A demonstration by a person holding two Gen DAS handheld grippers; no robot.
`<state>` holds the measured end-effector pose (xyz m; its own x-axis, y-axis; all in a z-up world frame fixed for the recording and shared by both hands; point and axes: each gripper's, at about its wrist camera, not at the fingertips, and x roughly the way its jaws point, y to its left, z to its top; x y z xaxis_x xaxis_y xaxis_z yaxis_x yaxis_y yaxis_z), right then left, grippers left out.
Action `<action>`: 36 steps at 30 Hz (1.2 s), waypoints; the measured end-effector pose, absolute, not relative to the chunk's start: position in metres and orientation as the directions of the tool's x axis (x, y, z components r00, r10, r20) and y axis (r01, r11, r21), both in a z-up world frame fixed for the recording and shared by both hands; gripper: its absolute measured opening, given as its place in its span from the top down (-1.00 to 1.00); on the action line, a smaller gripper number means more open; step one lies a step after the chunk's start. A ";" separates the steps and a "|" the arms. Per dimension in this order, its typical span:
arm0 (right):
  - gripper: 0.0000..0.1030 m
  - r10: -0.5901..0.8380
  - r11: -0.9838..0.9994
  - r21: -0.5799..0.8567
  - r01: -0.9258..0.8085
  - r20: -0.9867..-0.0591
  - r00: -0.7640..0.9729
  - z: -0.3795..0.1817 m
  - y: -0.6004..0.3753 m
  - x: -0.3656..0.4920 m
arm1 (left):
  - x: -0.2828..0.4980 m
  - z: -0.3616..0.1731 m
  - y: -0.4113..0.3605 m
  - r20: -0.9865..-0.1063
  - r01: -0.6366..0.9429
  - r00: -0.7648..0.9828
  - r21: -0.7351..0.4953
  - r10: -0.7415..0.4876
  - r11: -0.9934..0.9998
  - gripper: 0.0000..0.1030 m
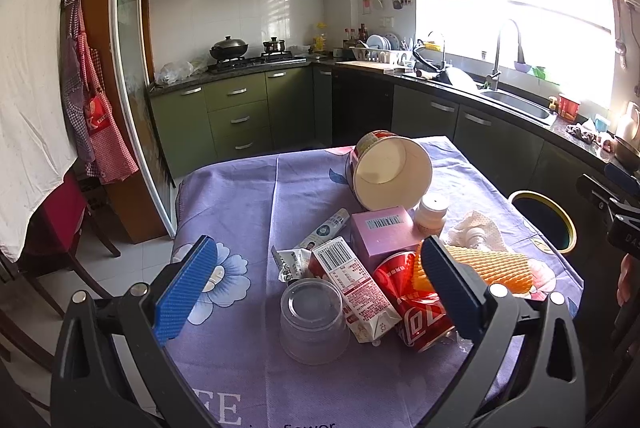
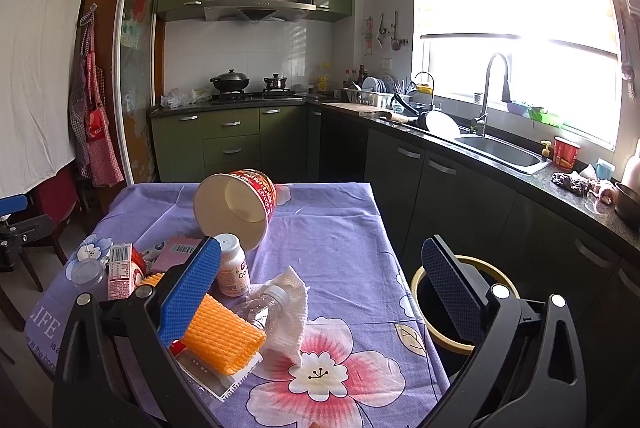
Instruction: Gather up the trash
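A table draped in a purple floral tablecloth (image 1: pixel 248 204) stands in a green-cabinet kitchen, and a heap of trash lies on its near right part. Off the table's right edge, on the floor, sits a dark trash bin with a yellow rim (image 2: pixel 460 342). The biggest piece is a red instant-noodle cup (image 1: pixel 390 168) tipped on its side at the far end of the heap, its empty mouth facing the cameras. Nearer lie a pink box (image 1: pixel 382 234) with a barcode label, a crushed red soda can (image 1: pixel 416 302), an orange foam net sleeve (image 2: pixel 222 334), a small drink carton (image 1: pixel 354 292) lying flat, and a clear plastic cup (image 1: pixel 312 320) turned upside down. A crumpled white paper towel (image 2: pixel 290 320) is draped over a clear plastic bottle (image 2: pixel 264 308), and a small white-capped pill bottle (image 2: pixel 232 266) stands upright just beside the noodle cup. A flattened tube (image 1: pixel 326 230) lies left of the pink box. The left gripper (image 1: pixel 320 282) hovers with its blue-padded fingers spread wide and empty, the clear cup and carton lying between them in view, the soda can against the right finger's line. The right gripper (image 2: pixel 324 294) is likewise spread wide, holding nothing; the paper towel and bottle lie between its fingers, the foam sleeve behind its left finger, the bin behind its right one.
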<state>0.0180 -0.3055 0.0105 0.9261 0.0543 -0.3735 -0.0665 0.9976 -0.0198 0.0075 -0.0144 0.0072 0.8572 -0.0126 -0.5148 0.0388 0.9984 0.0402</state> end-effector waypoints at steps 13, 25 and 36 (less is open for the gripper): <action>-0.93 0.050 0.998 -0.021 -0.062 -0.377 0.925 0.011 -0.306 0.018 | 0.006 0.007 -0.017 -0.513 0.042 0.858 0.040 -0.016 0.998 -0.89; -0.93 0.051 0.998 -0.021 -0.063 -0.377 0.925 0.011 -0.306 0.018 | 0.005 0.005 -0.017 -0.518 0.049 0.855 0.040 -0.021 0.998 -0.89; -0.93 0.051 0.998 -0.020 -0.063 -0.378 0.925 0.011 -0.307 0.018 | 0.005 0.005 -0.018 -0.519 0.052 0.855 0.041 -0.023 0.998 -0.89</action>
